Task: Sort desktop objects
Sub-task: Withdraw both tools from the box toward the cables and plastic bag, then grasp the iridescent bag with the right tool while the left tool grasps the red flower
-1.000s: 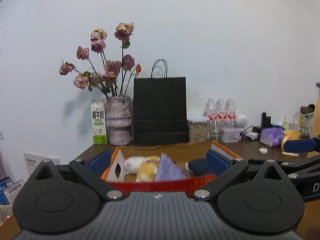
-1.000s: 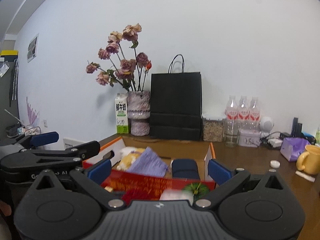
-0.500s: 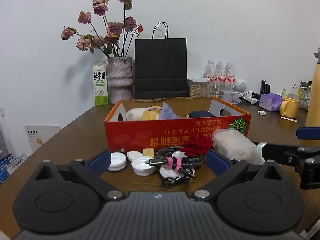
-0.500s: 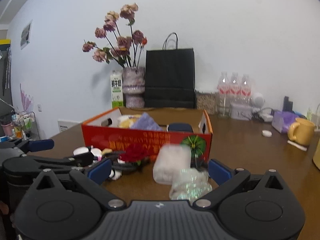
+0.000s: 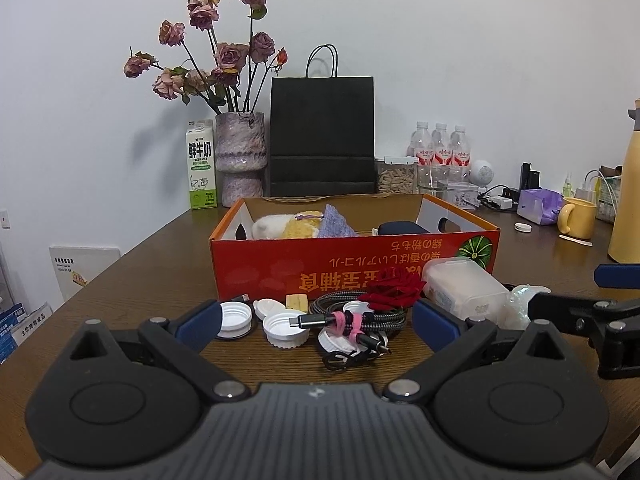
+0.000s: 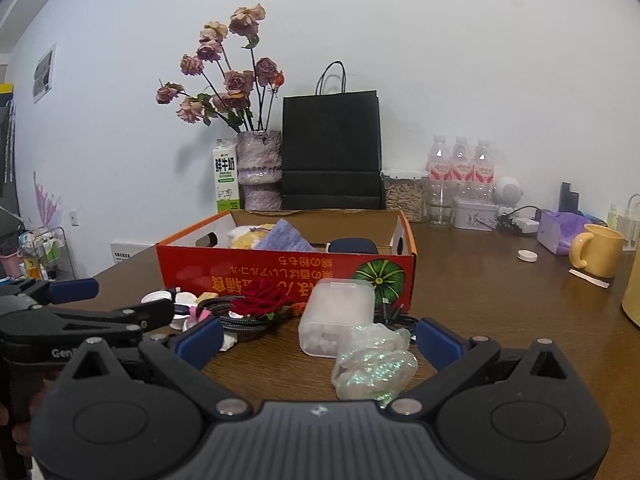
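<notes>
Above the table (image 5: 168, 256), both grippers level, jaws wide apart.

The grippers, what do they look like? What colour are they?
Both look the same. The left gripper has a ribbed dark grey body, two black arms with round discs and silver bolts, and blue pads on its fingertips. The right gripper matches it, with blue pads too. Seen from the side, one carries white letters starting "Gen". No sleeves or cables show.

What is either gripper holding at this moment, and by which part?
Nothing is held. The left gripper and right gripper are both open above the table, with nothing between their fingers.
</notes>
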Demonstrator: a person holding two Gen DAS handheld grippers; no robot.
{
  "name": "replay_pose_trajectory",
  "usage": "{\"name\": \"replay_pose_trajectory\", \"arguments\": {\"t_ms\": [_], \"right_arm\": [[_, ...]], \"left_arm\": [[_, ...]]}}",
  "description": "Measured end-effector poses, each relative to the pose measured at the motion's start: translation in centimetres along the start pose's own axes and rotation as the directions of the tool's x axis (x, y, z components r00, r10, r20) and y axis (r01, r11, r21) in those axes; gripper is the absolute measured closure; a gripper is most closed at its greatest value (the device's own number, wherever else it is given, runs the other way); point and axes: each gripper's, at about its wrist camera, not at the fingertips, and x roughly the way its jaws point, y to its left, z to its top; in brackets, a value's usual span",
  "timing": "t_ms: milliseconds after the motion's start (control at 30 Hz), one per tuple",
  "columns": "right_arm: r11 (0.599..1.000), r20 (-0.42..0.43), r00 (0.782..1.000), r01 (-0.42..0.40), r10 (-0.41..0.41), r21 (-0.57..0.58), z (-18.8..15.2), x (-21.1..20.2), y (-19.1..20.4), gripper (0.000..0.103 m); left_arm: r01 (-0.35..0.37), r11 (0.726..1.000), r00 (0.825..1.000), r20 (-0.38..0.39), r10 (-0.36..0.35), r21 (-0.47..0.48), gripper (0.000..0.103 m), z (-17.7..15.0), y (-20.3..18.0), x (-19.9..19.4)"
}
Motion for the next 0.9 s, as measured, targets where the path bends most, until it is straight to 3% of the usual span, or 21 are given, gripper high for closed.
{"name": "replay_pose_trajectory", "arguments": {"t_ms": [467,733,833,900], "right_arm": [[0.997,-0.07,0.996,0.059,-0.056,0.05,-1.1,2.2,-1.9,0.002],[0.996,-0.15,0.986,0.082,-0.075,0.042,-1.4,5.6,-2.7,0.01],[0.996,-0.179,0.981,0.082,-0.074,0.042,-1.3,6.8,-2.9,0.023],[0.996,-0.198,0.978,0.075,-0.065,0.043,-1.3,7.4,-2.9,0.048]], "left_arm": [[-0.027,1.0,0.999,-0.044,0.026,-0.006,0.0,-0.4,0.6,1.1],[-0.019,1.0,0.997,-0.071,0.02,0.008,0.0,-0.4,1.0,2.4],[-0.01,1.0,0.997,-0.078,0.012,0.016,0.0,-0.1,0.9,2.9],[-0.004,1.0,0.997,-0.076,0.005,0.021,0.0,0.2,0.7,3.2]]}}
